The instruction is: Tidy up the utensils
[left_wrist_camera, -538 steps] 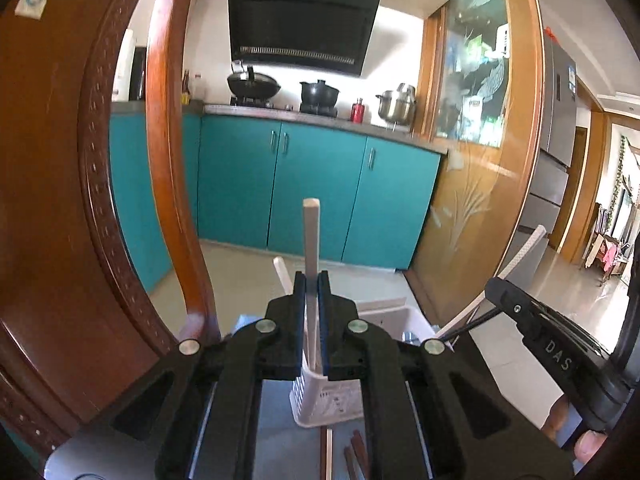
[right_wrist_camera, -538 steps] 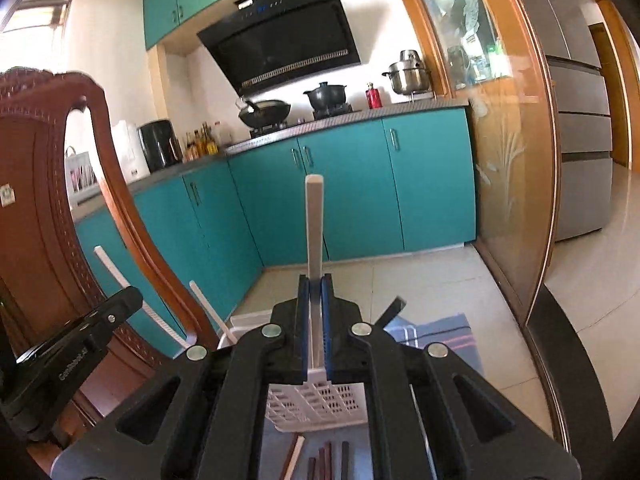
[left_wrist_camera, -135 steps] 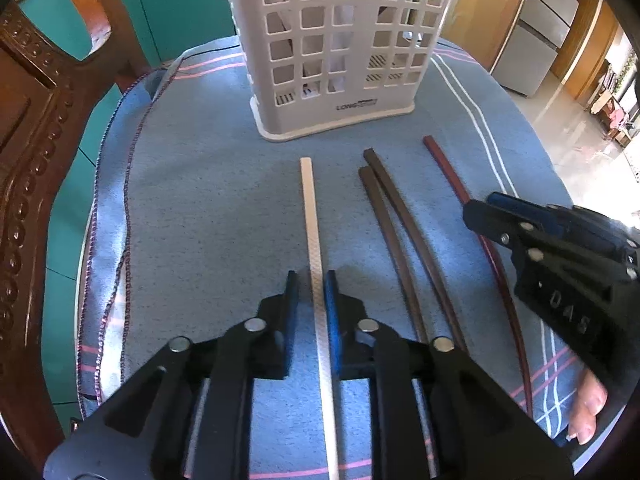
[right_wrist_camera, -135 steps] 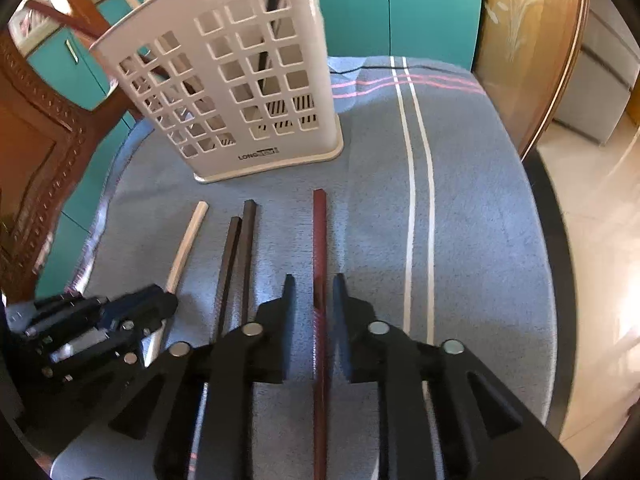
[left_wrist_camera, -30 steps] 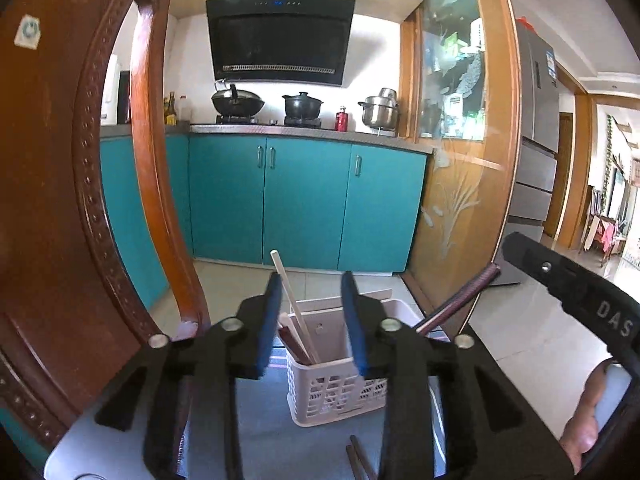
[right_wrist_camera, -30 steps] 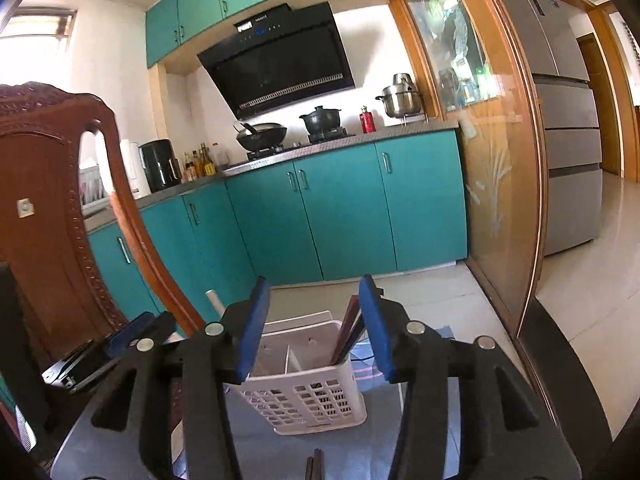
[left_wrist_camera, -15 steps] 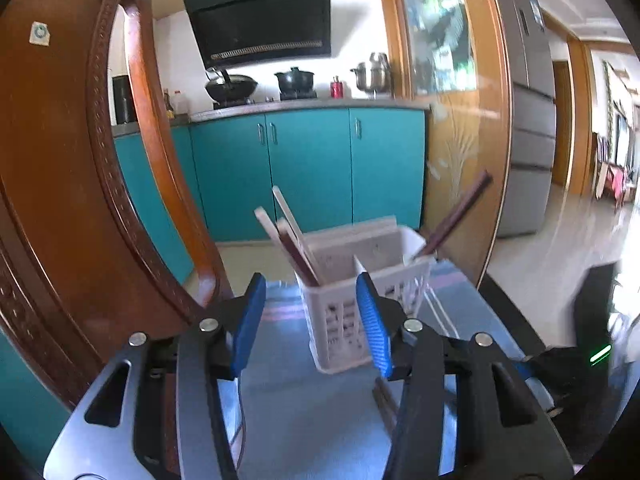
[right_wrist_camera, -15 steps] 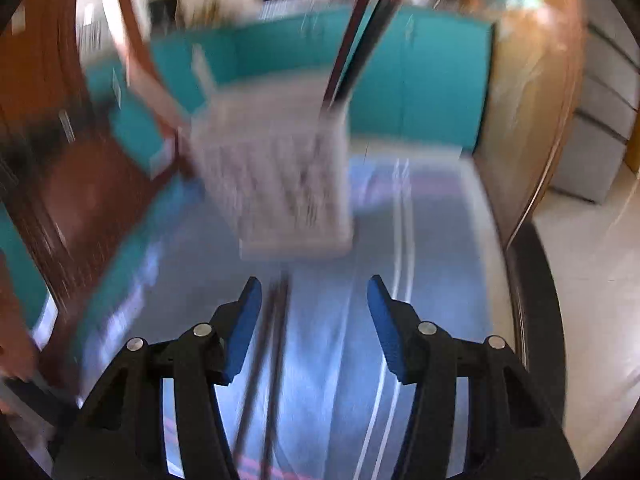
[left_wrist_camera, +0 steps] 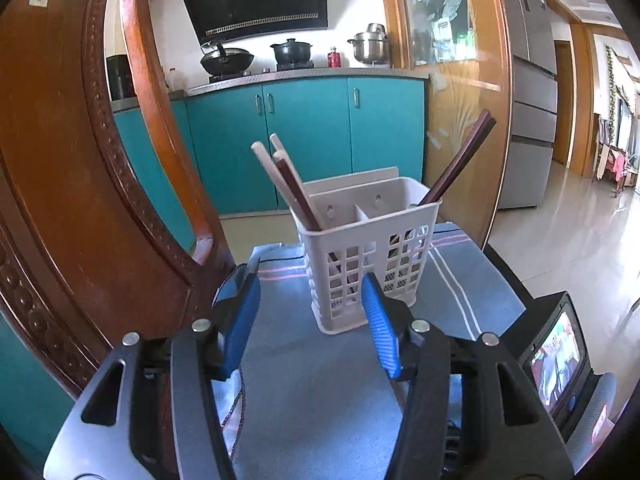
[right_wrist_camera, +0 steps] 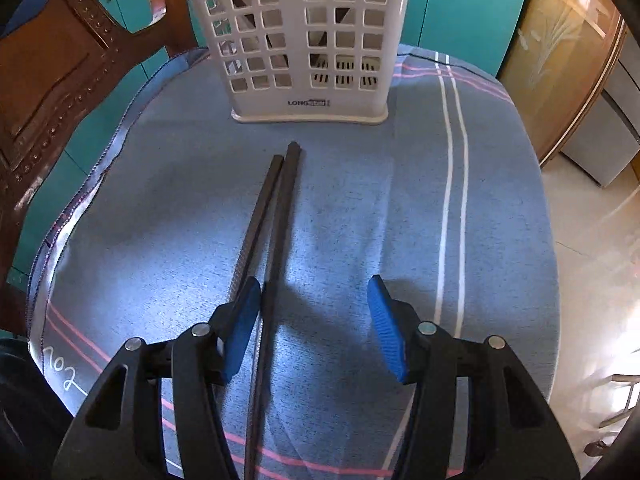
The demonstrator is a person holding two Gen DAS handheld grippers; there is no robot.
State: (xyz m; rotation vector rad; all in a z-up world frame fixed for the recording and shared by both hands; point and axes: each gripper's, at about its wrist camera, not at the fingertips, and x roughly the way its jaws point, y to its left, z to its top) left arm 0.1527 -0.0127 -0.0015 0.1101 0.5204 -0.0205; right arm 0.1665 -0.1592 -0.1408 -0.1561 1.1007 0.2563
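Teal kitchen cabinets (left_wrist_camera: 304, 140), carved wooden chair (left_wrist_camera: 60, 160), glossy floor (left_wrist_camera: 580, 232)

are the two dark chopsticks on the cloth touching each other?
Touching. The right wrist view shows the two dark chopsticks side by side on the blue cloth, edges meeting with no cloth visible between them along most of their length.

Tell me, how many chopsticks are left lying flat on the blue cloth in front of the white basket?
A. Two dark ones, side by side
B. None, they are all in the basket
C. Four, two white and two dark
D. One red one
A: the right wrist view shows two dark chopsticks lying side by side on the blue cloth, their ends short of the white basket.
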